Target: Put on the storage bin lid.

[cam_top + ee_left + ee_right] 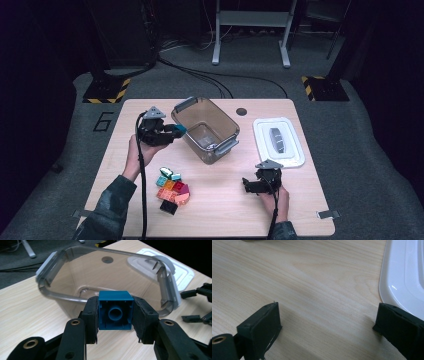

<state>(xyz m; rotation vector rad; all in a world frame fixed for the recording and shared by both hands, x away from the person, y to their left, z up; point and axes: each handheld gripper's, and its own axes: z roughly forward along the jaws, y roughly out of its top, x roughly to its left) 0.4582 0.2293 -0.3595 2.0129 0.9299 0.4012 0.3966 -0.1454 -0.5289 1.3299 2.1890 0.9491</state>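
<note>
A blue toy brick (115, 310) sits clamped between the pads of my left gripper (115, 322), hollow underside toward the camera. In the high view the left gripper (176, 131) holds that blue brick (177, 130) just left of the rim of a clear plastic tub (206, 129), which stands empty. The clear tub (75, 285) lies right behind the brick. My right gripper (247, 185) rests low over the table at the front right, jaws wide apart with nothing between them (325, 322). A pile of coloured bricks (172, 189) lies at the front left.
The tub's white lid (278, 141) lies flat on the table (210, 210) to the right of the tub, close to the right gripper. A dark round hole (241, 111) sits near the table's far edge. Cables trail from both grippers toward the person.
</note>
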